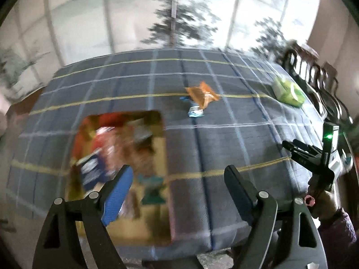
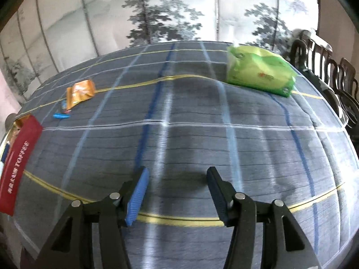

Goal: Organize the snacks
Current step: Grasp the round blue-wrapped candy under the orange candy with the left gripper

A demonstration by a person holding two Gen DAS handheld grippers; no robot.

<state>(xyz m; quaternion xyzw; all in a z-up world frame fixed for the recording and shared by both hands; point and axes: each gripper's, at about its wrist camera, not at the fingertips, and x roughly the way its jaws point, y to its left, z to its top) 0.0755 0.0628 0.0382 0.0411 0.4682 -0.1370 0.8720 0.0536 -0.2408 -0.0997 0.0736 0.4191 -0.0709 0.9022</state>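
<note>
Both the left gripper (image 1: pixel 177 180) and right gripper (image 2: pixel 177 187) gape empty above the counter (image 2: pixel 190 139); the orange snack packet (image 2: pixel 80 93), far left, looks light, crinkly, probably slippery — best pinched at its sealed edge.

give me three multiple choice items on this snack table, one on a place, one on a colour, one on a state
1. Where does the green soft pack lie?
A. inside the box
B. on the checked blue-grey tablecloth, far right
C. on a chair

2. What colour is the outer side of the open gold-lined snack box?
A. dark red
B. white
C. black

3. How is the right gripper?
A. shut on a packet
B. shut on the cloth
C. open, with nothing between its fingers

Key: B, it rests on the cloth near the chairs; A, the red side bears pale lettering; C, only cloth shows between the parted fingers.
</note>
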